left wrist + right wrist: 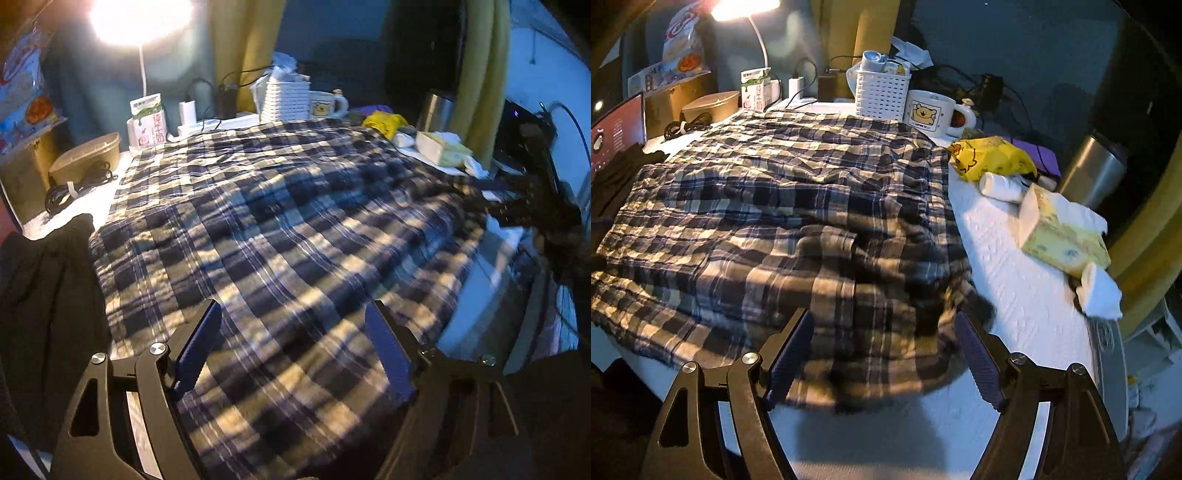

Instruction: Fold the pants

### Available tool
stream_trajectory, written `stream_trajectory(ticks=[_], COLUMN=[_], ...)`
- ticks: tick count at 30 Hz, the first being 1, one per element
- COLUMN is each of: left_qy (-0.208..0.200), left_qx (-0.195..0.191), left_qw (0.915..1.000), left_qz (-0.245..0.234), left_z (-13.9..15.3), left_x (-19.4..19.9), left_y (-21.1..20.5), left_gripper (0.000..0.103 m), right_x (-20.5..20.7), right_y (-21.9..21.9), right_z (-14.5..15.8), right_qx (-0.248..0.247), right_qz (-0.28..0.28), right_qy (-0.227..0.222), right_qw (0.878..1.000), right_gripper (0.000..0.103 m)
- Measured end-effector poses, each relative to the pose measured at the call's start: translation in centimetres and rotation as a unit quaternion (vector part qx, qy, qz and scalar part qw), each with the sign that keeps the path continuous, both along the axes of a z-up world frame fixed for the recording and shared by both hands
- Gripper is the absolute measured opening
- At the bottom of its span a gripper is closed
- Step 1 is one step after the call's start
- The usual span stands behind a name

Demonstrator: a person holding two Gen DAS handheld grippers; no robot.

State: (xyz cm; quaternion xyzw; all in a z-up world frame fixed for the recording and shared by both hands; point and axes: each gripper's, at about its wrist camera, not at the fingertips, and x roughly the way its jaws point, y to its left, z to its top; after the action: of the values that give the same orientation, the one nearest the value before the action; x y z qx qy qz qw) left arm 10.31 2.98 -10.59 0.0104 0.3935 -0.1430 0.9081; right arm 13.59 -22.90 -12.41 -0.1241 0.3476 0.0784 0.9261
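Note:
Plaid pants (288, 229) in navy and cream lie spread and wrinkled over the white table. In the right wrist view the pants (768, 221) show a folded-over, bunched part near their right front edge. My left gripper (295, 343) is open and empty, held just above the near part of the cloth. My right gripper (886, 347) is open and empty, over the pants' near right corner at the table front. The right gripper also shows in the left wrist view (532, 199), dark and blurred at the far right.
A white basket (882, 92), bear mug (931, 112), milk carton (756, 90) and lit lamp stand at the back. A yellow bag (990, 158), tissue box (1063, 236) and steel tumbler (1093, 173) sit right. A dark garment (44, 295) and laptop (617, 129) are left.

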Motion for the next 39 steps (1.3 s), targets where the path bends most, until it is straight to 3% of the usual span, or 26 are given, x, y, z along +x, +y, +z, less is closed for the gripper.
stream_trajectory(ticks=[13, 18, 25, 26, 29, 31, 34, 39], left_qy=[0.017, 0.03, 0.016, 0.015, 0.024, 0.025, 0.023, 0.009], left_qx=[0.026, 0.065, 0.076, 0.073, 0.049, 0.042, 0.024, 0.013], left_qw=[0.9987, 0.997, 0.9962, 0.9965, 0.9978, 0.9983, 0.9992, 0.9998], left_qz=[-0.04, -0.028, -0.038, -0.038, -0.036, -0.031, -0.022, -0.014], left_z=[-2.5, -3.7, -3.6, -3.6, -3.5, -3.3, -2.9, -1.9], left_x=[-4.6, -4.5, -4.5, -4.5, -4.2, -4.2, -4.2, -4.5], left_y=[-1.6, -1.6, -1.4, -1.1, -0.4, 0.1, 0.8, 1.6], left_gripper=[0.08, 0.08, 0.079, 0.076, 0.053, 0.027, 0.005, 0.003], right_x=[-3.8, -4.6, -4.6, -4.5, -4.1, -3.8, -3.4, -2.5], right_y=[1.1, -0.8, -4.4, -4.8, -5.4, -5.4, -4.9, -3.2], right_z=[-1.3, -1.8, -2.9, -3.0, -3.5, -3.8, -3.9, -3.4], right_qx=[0.008, 0.011, -0.004, 0.0, -0.004, -0.013, -0.024, -0.067], right_qz=[0.0, -0.029, -0.079, -0.084, -0.093, -0.094, -0.088, -0.067], right_qy=[-0.006, -0.007, -0.001, -0.001, 0.0, -0.001, -0.009, -0.03], right_qw=[1.0, 0.999, 0.997, 0.996, 0.996, 0.995, 0.996, 0.995], right_gripper=[0.08, 0.08, 0.08, 0.08, 0.08, 0.08, 0.08, 0.08])
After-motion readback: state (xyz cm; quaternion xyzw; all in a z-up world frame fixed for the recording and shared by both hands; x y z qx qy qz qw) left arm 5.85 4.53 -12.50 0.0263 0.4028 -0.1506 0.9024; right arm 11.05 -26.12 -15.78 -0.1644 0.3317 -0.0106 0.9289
